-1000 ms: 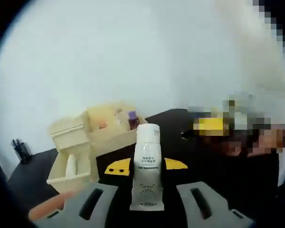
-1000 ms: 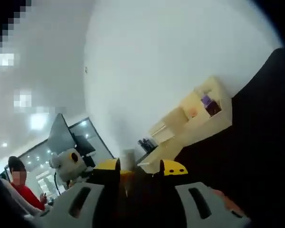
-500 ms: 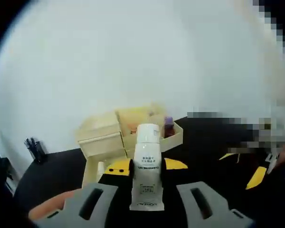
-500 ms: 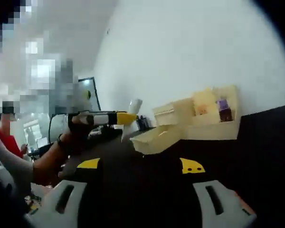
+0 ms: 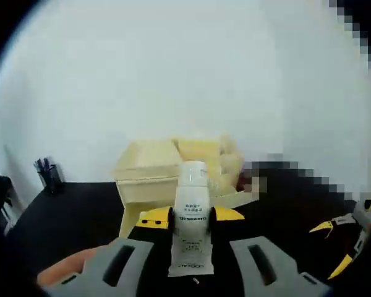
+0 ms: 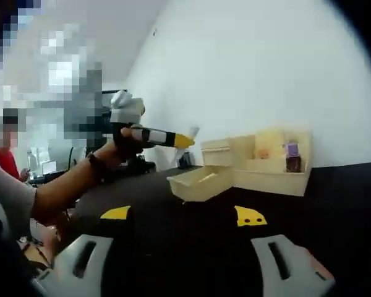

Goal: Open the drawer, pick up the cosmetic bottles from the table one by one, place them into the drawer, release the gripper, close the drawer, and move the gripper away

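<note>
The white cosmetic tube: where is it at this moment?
In the left gripper view the white cosmetic tube stands upright, clamped in the left gripper, in front of the cream organizer, whose drawer is open in the right gripper view.

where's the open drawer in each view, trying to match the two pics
Left gripper view: the open drawer peeks out at lower centre-left, behind the white bottle held in the left gripper.
Right gripper view: the drawer juts left at centre, its inside visible.
Shared landmark: the cream organizer it slides from.
</note>
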Tool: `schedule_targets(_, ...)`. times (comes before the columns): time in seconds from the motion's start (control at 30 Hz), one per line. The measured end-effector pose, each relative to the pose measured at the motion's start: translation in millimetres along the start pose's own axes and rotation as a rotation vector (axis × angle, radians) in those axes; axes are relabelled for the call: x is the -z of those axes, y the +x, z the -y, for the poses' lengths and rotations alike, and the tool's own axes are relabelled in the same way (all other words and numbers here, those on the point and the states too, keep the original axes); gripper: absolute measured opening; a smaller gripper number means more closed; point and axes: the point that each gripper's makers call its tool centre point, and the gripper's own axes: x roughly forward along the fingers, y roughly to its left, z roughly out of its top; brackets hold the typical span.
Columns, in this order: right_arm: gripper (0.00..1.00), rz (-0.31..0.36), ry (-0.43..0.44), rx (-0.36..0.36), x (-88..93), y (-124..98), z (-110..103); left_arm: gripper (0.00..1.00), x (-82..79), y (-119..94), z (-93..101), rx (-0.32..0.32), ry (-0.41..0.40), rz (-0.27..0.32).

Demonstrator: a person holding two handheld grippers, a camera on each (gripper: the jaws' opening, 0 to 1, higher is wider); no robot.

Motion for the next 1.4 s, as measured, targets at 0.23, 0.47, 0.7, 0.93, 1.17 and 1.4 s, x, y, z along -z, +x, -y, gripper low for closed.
schedule_targets(0.23,0.61,-0.001,-0.102,-0.008,-3.1,1,-10,0.19,12.5,21,-11.2,-0.018,-0.058,-0.05)
schedule_targets(0.47,0.61,-0.021,-0.073,-0.039,1.6,4,-17,0.19,26.2,35,-22.4,-0.058,-0.061,-0.072)
schedule_targets(0.7,0.6,-0.025,-0.057,-0.044,2.5,5,-19,0.19,41.7,50,-26.4,-0.063,-0.093,-0.116)
schedule_targets(0.93,0.6,-0.026,-0.057,-0.046,2.5,5,-19,0.19,59.6,62,-33.0,-0.073,-0.111,-0.159)
schedule_targets(1.17,0.59,-0.033,-0.059,-0.053,4.4,6,-23,0.19,71.6,70,-34.7,-0.079,-0.104,-0.194)
schedule_targets(1.4,0.59,-0.041,-0.06,-0.056,7.2,6,-24,0.19,80.8,81,-40.2,-0.098,-0.084,-0.233)
